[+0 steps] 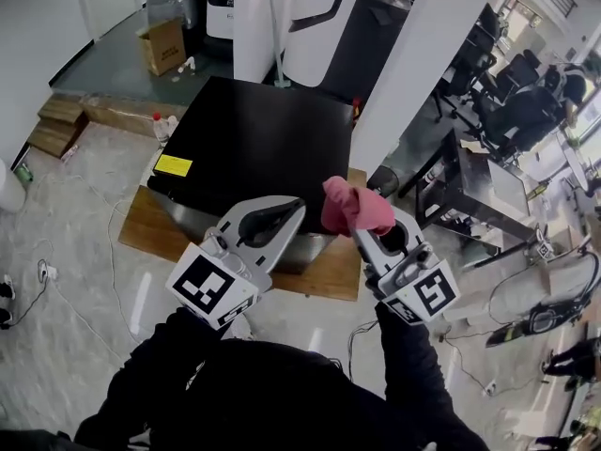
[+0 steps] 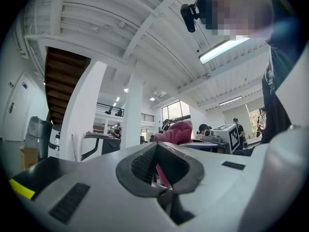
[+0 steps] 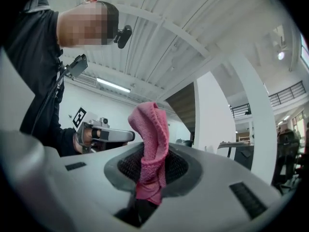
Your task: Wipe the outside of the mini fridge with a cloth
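Right gripper view: right gripper [image 3: 147,164] clamped the pink cloth [image 3: 150,129], poised for wiping the mini fridge [image 1: 254,139]; left gripper [image 2: 157,167] sat closed, empty.

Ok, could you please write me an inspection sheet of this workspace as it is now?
Surface: glossy grey floor; a flat wooden board lies on it under the fridge.
Job's things: black box-shaped mini fridge with a yellow sticker on top; pink terry cloth, held in the air.
Clutter: brown cardboard box; small bottles on the floor beside the fridge.
Grippers: left gripper, jaws together, empty; right gripper, jaws shut on the cloth.
Cables: white cable across the floor at left; dark cables at right.
Surroundings: white pillar, wooden steps, black office chairs.
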